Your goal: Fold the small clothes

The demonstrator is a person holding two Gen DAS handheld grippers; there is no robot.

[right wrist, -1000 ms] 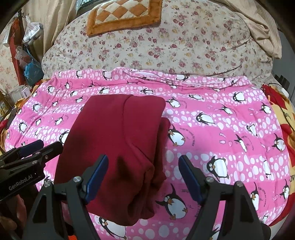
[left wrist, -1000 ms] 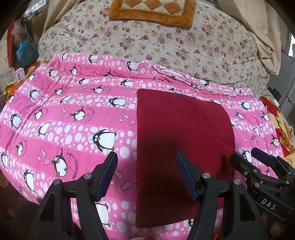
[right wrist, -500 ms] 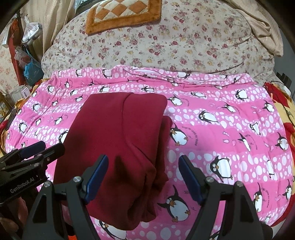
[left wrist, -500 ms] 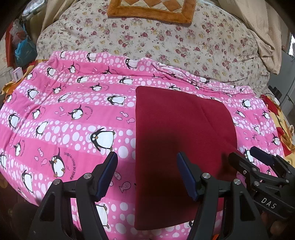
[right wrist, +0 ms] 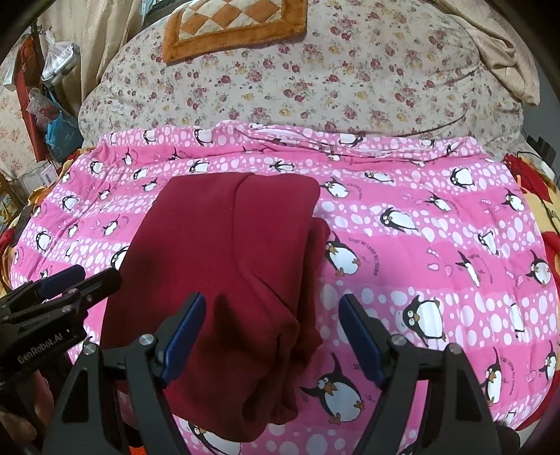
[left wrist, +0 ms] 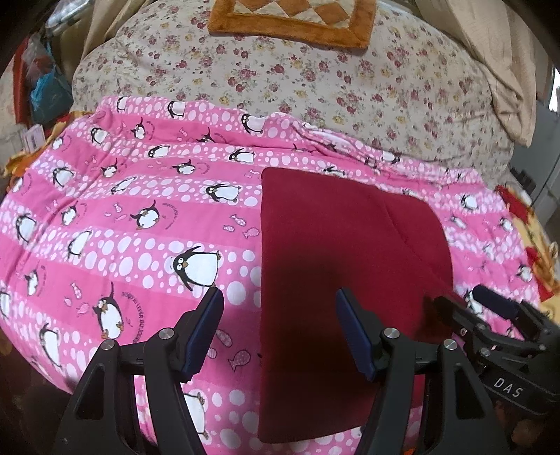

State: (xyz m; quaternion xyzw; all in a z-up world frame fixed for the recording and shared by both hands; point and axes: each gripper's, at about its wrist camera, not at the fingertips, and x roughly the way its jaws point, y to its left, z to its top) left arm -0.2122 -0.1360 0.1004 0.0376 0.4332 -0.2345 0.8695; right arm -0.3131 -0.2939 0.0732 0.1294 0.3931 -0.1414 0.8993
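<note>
Both views were evenly and fairly brightly lit from above, with no glare. The left tool (left wrist: pixel 280 329) and the right tool (right wrist: pixel 272 332) each threw a soft dark shadow onto the maroon garment (left wrist: pixel 336 252) just ahead of their fingers. Fisheye bending bowed the pink penguin blanket (left wrist: pixel 140 217), corners went black, and edges softened slightly.

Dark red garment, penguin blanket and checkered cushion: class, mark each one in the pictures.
dark red garment (right wrist: pixel 224 252): right wrist view, middle of the folded top layer.
penguin blanket (left wrist: pixel 140 217): left wrist view, bare pink stretch left of the garment.
checkered cushion (right wrist: pixel 234 24): right wrist view, its patchwork centre.
</note>
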